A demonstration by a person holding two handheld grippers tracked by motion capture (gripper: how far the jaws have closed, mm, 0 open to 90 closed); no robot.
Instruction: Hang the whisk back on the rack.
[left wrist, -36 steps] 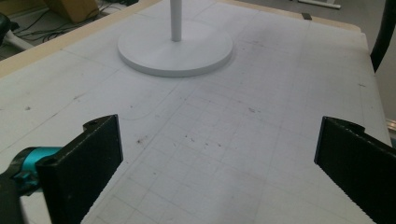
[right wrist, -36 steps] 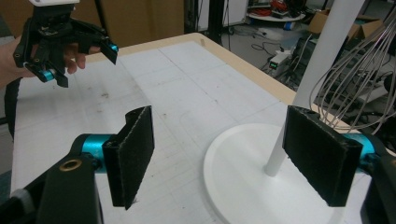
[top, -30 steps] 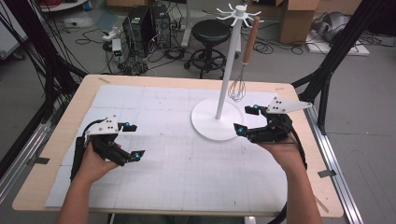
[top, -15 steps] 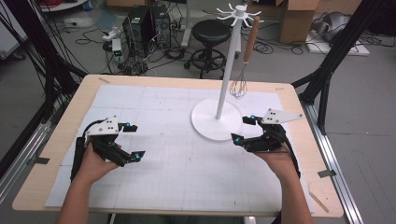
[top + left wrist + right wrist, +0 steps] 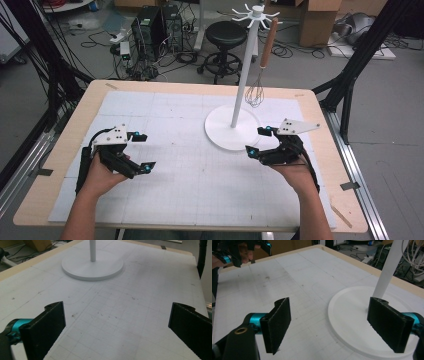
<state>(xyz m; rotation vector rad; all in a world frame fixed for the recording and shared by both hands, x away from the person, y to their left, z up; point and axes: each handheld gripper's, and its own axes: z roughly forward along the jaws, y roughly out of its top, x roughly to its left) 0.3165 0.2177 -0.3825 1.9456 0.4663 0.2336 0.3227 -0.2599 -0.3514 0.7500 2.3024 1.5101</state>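
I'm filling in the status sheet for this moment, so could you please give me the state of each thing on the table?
Whisk: hanging from the stand's top hooks, handle up, held by neither gripper.
Stand: upright on the table, untouched.
Left gripper: open, empty, low over the mat.
Right gripper: open, empty, beside the stand's base; its jaws have just been opening.

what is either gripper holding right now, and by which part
Nothing. The left gripper and the right gripper both stand open and empty; the whisk hangs on the stand.
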